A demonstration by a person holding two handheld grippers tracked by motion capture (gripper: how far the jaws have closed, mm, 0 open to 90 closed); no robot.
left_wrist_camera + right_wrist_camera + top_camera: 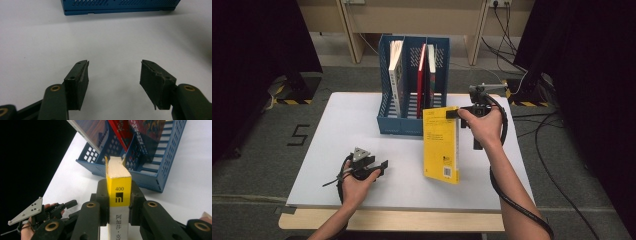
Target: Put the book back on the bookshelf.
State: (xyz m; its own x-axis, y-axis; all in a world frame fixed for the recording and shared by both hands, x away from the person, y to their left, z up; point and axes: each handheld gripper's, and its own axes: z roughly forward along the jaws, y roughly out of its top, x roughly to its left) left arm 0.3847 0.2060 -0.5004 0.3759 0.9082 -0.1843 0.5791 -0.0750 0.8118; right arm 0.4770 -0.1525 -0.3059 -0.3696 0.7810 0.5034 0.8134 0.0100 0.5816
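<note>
A yellow book (441, 145) hangs upright over the white table (352, 130), just in front of the blue file rack (412, 107). My right gripper (456, 114) is shut on its upper spine corner. In the right gripper view the jaws clamp the yellow and white spine (119, 195), with the rack (155, 172) just beyond. My left gripper (382, 165) rests low on the table at the front left, open and holding nothing. In the left gripper view its two pads (81, 80) stand wide apart over bare table, with the rack's base (117, 7) far ahead.
The rack holds a white book (396, 75) in its left slot and a red book (422, 77) and a dark book (430, 75) in the middle slot. Dark curtains flank the table. Cables (537, 125) lie on the floor at the right.
</note>
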